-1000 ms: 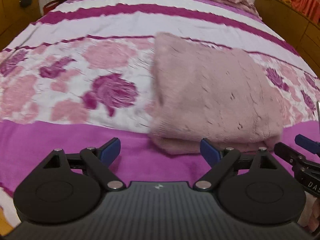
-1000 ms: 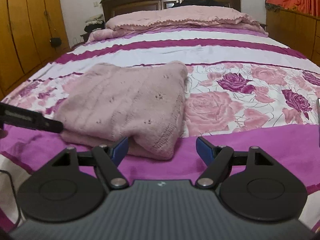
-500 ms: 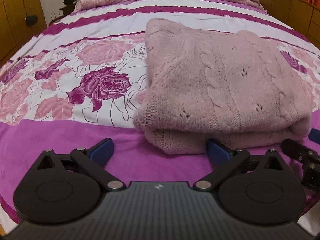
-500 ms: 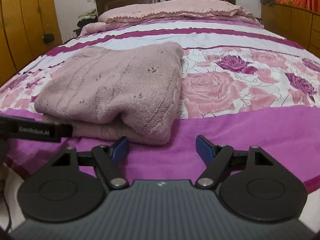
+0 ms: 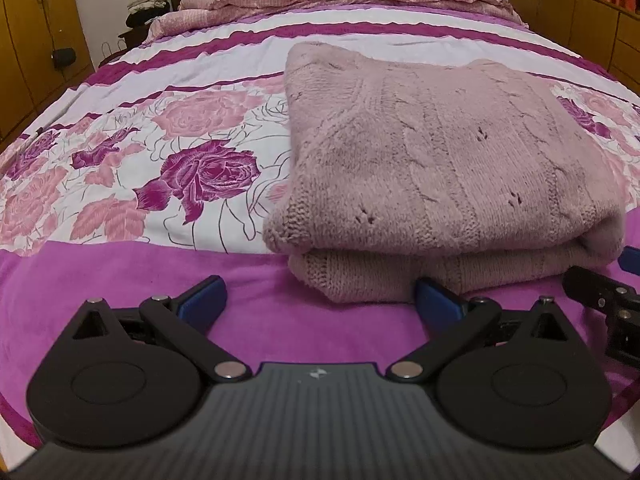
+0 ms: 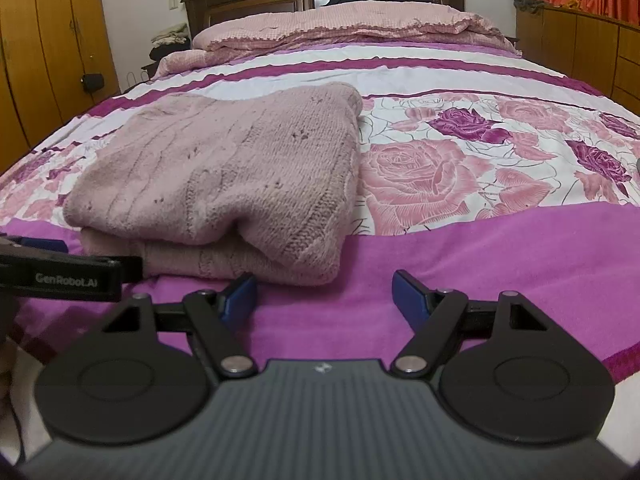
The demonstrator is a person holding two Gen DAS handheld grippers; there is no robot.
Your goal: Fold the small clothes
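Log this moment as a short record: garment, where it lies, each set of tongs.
garment: pink knit sweater, folded in layers
surface: floral bedspread, sweater's near edge on its purple band
left tongs: open, nothing gripped; the right pad sits at the sweater's near edge
right tongs: open, empty, just short of the sweater's right front corner
background: pink quilt by the headboard

A big bed [image 6: 500, 248] fills the frame, covered in a sheet with pink and purple roses and stripes. A folded pink knit sweater [image 6: 224, 176] lies on it, left of the middle. A pink quilt [image 6: 340, 28] is bunched at the top.
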